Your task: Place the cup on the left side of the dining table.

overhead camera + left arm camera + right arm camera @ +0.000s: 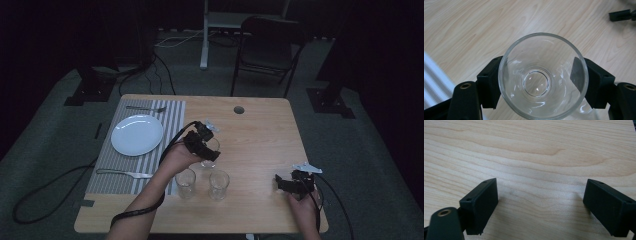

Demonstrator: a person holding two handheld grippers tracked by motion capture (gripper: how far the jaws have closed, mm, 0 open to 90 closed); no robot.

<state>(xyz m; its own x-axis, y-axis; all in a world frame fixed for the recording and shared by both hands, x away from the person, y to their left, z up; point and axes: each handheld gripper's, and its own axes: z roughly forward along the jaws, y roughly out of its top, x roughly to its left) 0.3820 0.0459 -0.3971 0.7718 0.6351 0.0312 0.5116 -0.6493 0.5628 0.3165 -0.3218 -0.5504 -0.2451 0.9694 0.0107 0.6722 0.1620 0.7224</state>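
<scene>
So, a clear drinking glass (543,75) is pinched between the fingers of the left gripper (541,82); the black pads are pressed against its wall on both sides, and in the left gripper view its open mouth and round base are seen from above; in the high view it is held over the middle of the wooden surface (260,130), just right of the striped placemat (150,160). Two more empty glasses (185,183) (219,184) are stood side by side nearer the front edge. The right gripper (285,184) is kept near the front right corner; its fingers (480,203) are spread wide, with bare wood seen between them. A white plate (136,134), a fork (146,108) and a knife (125,173) are laid on the placemat.
</scene>
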